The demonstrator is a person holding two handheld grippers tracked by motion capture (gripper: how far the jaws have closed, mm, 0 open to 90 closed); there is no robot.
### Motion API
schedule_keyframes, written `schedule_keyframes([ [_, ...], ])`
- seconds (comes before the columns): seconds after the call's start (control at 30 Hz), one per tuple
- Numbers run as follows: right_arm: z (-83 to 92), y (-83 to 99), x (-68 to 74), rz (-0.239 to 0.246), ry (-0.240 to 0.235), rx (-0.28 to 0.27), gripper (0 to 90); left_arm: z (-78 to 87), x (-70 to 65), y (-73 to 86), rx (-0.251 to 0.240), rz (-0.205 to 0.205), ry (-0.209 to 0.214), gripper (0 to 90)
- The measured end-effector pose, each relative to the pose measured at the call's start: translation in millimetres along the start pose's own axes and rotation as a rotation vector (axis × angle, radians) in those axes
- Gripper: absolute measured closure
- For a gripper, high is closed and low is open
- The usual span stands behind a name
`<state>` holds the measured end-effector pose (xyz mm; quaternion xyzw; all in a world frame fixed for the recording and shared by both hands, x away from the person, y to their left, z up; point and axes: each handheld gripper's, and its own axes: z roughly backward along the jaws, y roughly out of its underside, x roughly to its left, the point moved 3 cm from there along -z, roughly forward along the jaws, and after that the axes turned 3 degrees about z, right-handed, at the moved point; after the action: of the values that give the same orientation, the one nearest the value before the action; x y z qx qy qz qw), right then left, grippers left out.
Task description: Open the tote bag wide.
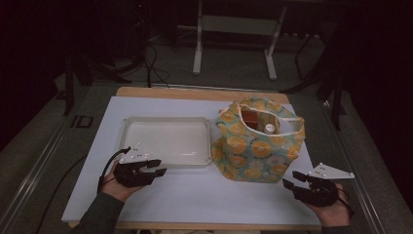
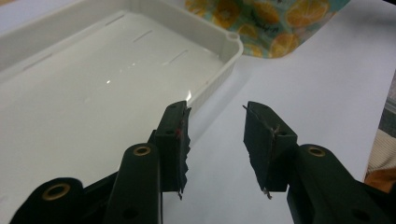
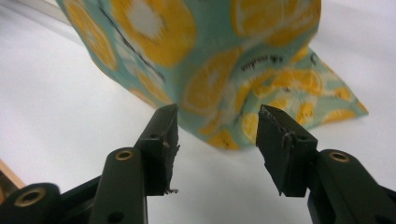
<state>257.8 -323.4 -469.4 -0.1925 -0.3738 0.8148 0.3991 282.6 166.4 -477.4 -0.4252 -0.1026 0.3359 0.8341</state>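
Bag just beyond right gripper, untouched

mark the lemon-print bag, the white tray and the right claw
lemon-print bag [image 1: 253, 151]: high view, front fabric panel.
white tray [image 1: 125, 127]: high view, left rim.
right claw [image 3: 217, 135]: right gripper view, midway between its open tips.

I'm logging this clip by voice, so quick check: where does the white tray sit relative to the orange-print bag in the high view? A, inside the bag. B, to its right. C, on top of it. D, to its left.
D: in the high view the white tray lies flat on the table directly left of the orange-print bag.
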Motion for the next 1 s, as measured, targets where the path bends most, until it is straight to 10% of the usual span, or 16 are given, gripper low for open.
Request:
schedule_keyframes([
  [0.53,7.5,-34.9,3.5,-0.024,-0.051,-0.072,35.6,-7.7,7.6,-32.5,-0.047,0.027,-0.002,54.7],
  [1.0,11.2,-45.6,1.4,-0.037,-0.078,-0.144,51.3,-15.5,3.1,-73.3,-0.07,0.007,0.073,51.7],
])
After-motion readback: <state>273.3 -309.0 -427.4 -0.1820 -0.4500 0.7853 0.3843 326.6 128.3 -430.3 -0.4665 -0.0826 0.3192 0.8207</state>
